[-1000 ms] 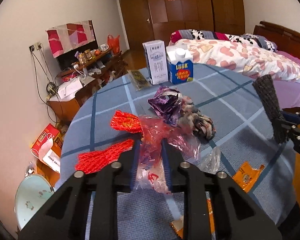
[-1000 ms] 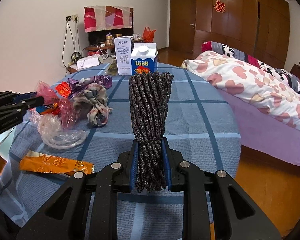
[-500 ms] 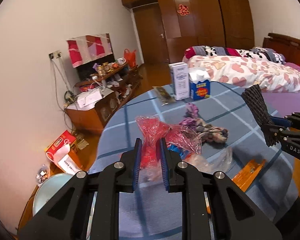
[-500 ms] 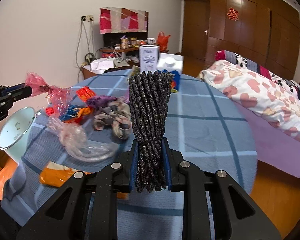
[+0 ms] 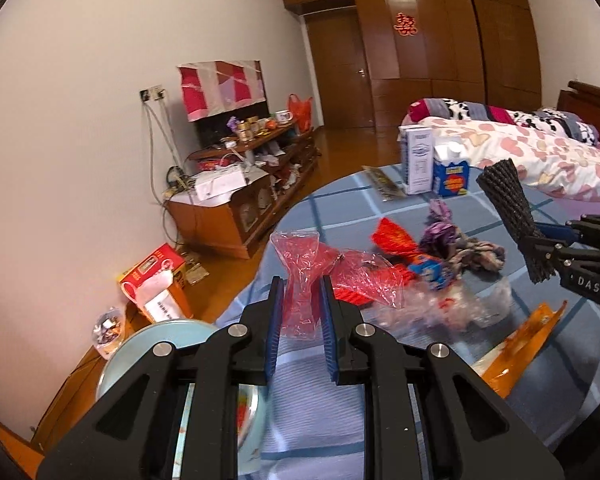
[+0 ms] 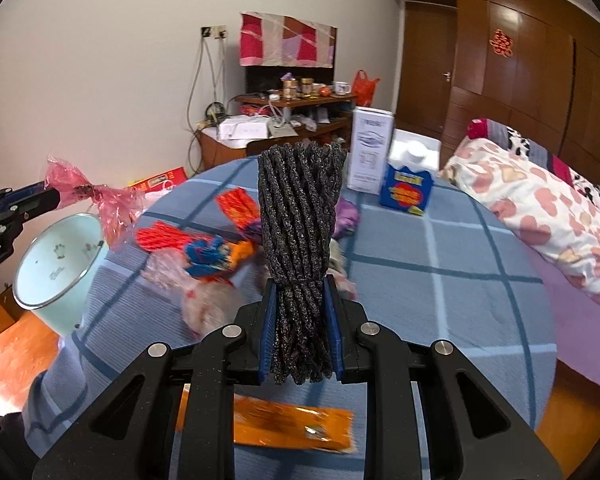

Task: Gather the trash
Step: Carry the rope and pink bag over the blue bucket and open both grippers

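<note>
Two grippers work over a round table [image 6: 440,248] laid with a blue checked cloth, each tilted downward and each with something pinched between its blue pads.

Farthest left in the right wrist view, the left gripper [image 6: 54,196] reaches in from the frame's edge, pointing toward the middle of the scene; its tongs are clamped on a crumpled pink plastic bag [image 6: 96,204], which hangs off the tips above a pale blue bin [image 6: 56,256] standing on the floor beside the table's rim. In its own camera the same left gripper [image 5: 300,312] grips the pink plastic bag [image 5: 302,276] at a narrowed neck, the upper end flaring out above the pads and more pink film trailing right toward the litter on the cloth.

Next comes that litter — red mesh pieces [image 6: 168,238], a blue-and-orange wrapper [image 6: 210,256], clear plastic [image 6: 204,300] and a flat orange packet [image 6: 292,426] near the table's close edge.

At centre, the right gripper [image 6: 300,326] is closed on a bundle of dark twisted cords [image 6: 300,216], held upright at its tied waist with the cords fanning above the pads. The left wrist view shows this bundle raised clear of the cloth.

Behind stand a white carton [image 6: 370,152] and a blue carton [image 6: 406,188], side by side — and at the right lies a bed [image 6: 548,200].
</note>
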`<state>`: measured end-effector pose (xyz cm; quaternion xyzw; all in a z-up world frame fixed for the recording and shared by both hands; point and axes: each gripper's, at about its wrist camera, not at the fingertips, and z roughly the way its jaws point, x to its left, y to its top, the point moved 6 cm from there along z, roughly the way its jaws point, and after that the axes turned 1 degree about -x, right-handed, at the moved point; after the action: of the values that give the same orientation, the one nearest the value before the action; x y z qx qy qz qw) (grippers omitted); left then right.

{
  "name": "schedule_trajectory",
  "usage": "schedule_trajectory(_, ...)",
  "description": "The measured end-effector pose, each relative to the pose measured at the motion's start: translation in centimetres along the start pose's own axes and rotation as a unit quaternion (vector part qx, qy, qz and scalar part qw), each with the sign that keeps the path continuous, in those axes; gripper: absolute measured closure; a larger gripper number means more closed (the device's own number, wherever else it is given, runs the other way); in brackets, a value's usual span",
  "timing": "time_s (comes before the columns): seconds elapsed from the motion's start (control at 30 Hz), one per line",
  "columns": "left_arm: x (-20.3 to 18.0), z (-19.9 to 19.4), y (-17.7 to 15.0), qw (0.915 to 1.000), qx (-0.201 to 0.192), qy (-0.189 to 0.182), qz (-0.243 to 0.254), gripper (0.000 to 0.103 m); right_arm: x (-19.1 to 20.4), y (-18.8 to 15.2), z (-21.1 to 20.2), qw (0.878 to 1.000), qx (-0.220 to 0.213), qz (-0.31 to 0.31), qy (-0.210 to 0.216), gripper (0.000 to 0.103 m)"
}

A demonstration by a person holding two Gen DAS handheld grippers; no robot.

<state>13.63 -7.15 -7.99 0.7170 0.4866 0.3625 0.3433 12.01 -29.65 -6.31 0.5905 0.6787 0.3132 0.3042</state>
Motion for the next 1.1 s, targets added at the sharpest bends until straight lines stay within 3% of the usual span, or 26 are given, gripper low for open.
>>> schedule_trajectory(0.53, 7.4, -0.7, -2.7, 0.9976, 0.013, 0.058, -0.036, 0.085, 6.2, 2.8, 2.4, 0.998, 0.002, -0.041, 0.039, 0.08)
schedule_trajectory(1.1, 12.1, -1.3, -4.8, 0.9924, 0.027, 0.107, -0.055, 0.085, 11.8, 3.8, 4.8, 0.994, 0.012, -0.076, 0.072, 0.08)
